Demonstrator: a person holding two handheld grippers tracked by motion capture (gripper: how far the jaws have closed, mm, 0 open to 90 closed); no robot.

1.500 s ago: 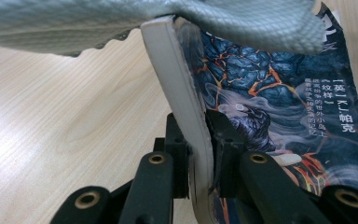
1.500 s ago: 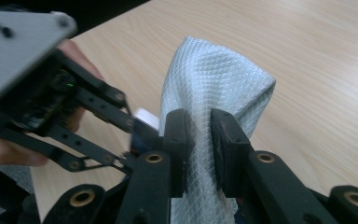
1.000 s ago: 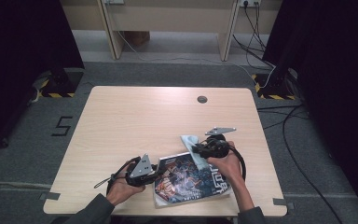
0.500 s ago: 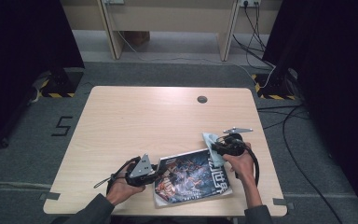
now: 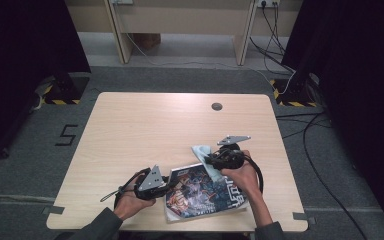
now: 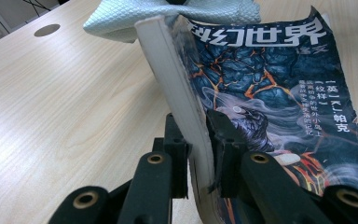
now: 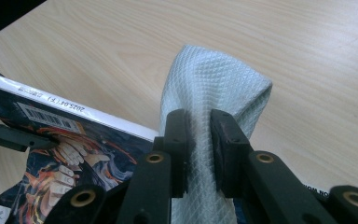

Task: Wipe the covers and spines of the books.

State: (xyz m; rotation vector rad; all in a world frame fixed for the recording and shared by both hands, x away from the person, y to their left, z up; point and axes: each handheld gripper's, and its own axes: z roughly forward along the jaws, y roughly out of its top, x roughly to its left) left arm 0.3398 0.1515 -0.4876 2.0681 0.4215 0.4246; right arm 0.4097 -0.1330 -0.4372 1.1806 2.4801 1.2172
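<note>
A magazine [image 5: 200, 194] with a dark, fiery cover lies near the table's front edge. My left gripper [image 5: 167, 181] is shut on its left spine edge, and in the left gripper view the jaws [image 6: 198, 126] pinch the thick white page edge of the magazine [image 6: 270, 84]. A pale blue waffle-weave cloth [image 5: 201, 152] rests at the magazine's far corner. My right gripper [image 5: 211, 161] is shut on the cloth, which bulges up between the jaws [image 7: 198, 123] as a folded cloth [image 7: 214, 79] beside the magazine's barcode corner [image 7: 51, 119].
The light wooden table [image 5: 145, 125] has a round cable hole [image 5: 217, 106] at its far middle. Cables [image 5: 300, 130] trail on the grey floor to the right. Desk legs [image 5: 122, 35] stand behind the table.
The right gripper swung the cloth to the right past the magazine's corner, then back left onto that corner. The left gripper and the magazine stayed put.
</note>
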